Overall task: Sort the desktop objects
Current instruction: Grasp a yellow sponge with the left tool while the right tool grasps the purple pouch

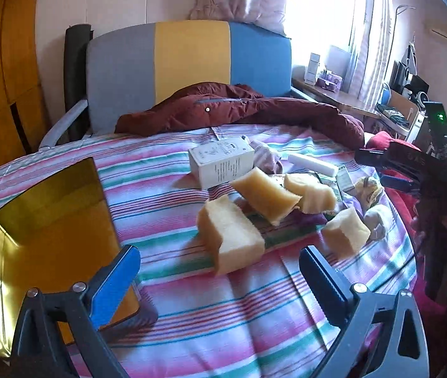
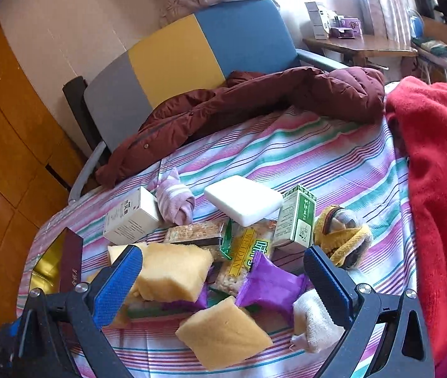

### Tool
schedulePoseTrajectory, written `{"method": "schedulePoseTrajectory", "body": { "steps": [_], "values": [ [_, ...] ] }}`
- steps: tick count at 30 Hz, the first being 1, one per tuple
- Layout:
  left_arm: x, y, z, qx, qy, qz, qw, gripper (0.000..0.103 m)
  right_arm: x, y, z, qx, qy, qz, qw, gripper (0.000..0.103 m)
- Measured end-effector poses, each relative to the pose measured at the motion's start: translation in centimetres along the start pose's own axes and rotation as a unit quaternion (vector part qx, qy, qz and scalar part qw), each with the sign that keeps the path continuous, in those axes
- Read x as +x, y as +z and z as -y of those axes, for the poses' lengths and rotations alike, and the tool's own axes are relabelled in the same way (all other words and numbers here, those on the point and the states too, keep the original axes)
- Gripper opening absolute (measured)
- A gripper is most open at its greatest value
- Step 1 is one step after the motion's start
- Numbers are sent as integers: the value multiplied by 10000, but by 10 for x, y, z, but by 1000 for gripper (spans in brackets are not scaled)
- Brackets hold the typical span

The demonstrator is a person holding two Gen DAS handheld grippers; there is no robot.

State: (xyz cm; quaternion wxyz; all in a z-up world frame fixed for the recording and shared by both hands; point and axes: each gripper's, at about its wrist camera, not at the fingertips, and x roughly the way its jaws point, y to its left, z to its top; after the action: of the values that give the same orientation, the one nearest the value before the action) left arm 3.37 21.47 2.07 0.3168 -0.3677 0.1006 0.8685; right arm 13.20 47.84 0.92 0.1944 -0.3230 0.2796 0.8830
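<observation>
Several yellow sponge blocks lie on a striped cloth; the nearest sponge sits just ahead of my open, empty left gripper. A gold-lined box lies open at the left. My right gripper is open and empty, low over a pile: a yellow sponge, purple snack packets, a cracker pack, another sponge and a white rolled sock. The right gripper also shows in the left wrist view.
A white carton, a white foam block, a green carton, a pink rolled sock and a yellow knitted sock lie behind the pile. A maroon jacket lies at the back, a red blanket at the right.
</observation>
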Motion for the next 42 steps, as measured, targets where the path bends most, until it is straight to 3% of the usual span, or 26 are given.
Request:
{"method": "schedulePoseTrajectory", "body": {
  "steps": [4, 8, 14, 19, 23, 30, 36, 39, 42],
  "values": [
    [17, 6, 3, 4, 53, -226, 9997, 102, 2, -2, -1, -53, 72, -50, 9999, 103],
    [36, 13, 3, -70, 67, -473, 9988, 92, 5, -3, -7, -160, 136, -120, 9997, 103],
    [65, 20, 0, -198, 94, -800, 9966, 86, 5, -3, -4, -100, 148, -72, 9998, 103],
    [84, 25, -4, -378, -62, -930, 9949, 85, -11, 4, 24, 562, 214, 298, 9977, 103],
    [100, 25, -4, -413, -34, -1082, 9933, 80, -19, 6, 57, 1356, 324, 471, 9891, 103],
    [121, 20, 5, -125, 102, -1301, 9914, 67, -16, 6, 82, 1789, -21, 356, 9832, 103],
    [113, 15, 10, -16, 48, -1050, 9945, 51, -20, 4, 95, 1932, -473, 352, 9794, 103],
    [104, 14, 9, -51, -12, -932, 9956, 47, -7, -3, 105, 2055, -798, -116, 9753, 103],
    [89, 10, 9, -36, -96, -805, 9967, 47, 4, -7, 111, 2194, -699, -447, 9721, 103]
  ]
}}
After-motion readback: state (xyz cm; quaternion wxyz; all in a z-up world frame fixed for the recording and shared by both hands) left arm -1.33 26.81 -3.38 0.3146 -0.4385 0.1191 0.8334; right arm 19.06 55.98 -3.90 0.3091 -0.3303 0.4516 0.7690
